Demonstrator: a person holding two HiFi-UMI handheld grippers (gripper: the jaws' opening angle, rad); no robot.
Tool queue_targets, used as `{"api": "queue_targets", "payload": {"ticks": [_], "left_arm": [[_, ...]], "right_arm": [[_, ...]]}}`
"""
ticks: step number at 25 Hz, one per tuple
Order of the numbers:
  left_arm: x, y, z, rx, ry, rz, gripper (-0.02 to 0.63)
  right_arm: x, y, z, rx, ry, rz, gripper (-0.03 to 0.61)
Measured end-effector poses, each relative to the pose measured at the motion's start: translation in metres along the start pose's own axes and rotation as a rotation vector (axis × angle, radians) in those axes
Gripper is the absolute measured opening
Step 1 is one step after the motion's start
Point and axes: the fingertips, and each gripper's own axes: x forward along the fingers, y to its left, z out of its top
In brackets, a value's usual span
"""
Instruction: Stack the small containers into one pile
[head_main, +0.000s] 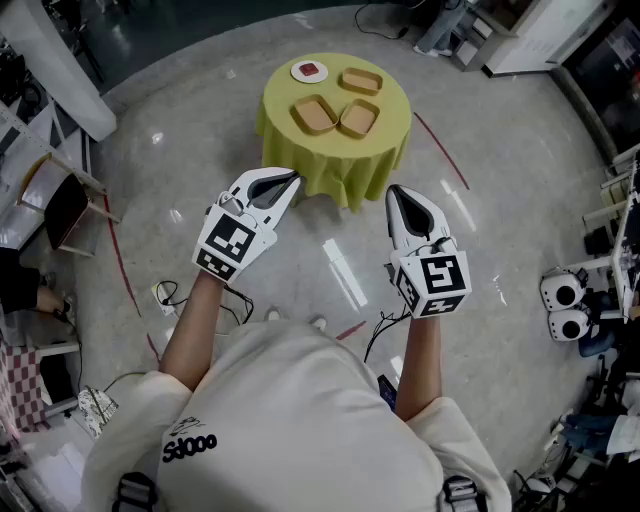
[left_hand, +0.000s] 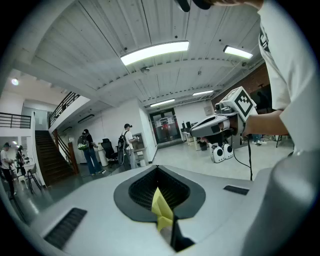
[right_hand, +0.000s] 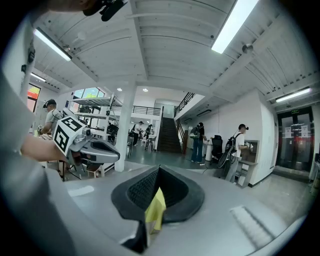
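Three small tan containers lie apart on a round table draped in yellow-green cloth, at the top of the head view. A small white round dish with something red in it sits beside them. My left gripper and right gripper hang over the floor, short of the table, both shut and empty. In the left gripper view the jaws meet, with a sliver of yellow cloth showing through the gap. The right gripper view shows its jaws the same way.
Grey polished floor with red tape lines and cables surrounds the table. A chair stands at the left and white equipment at the right. People stand far off near a staircase.
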Motion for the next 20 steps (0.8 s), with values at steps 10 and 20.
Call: {"api": "queue_targets", "payload": {"ticks": [10,20], "left_arm": [[0.011,-0.012,0.001,-0.052,-0.016,-0.042,0.005],[0.029,-0.029,-0.002,-0.050,0.009,-0.005,0.006]], "right_arm": [[-0.012,-0.021,-0.002,0.108,-0.071,-0.015,0.009],[-0.016,-0.034,-0.028,0.027,-0.014,0.050,0.009]]}}
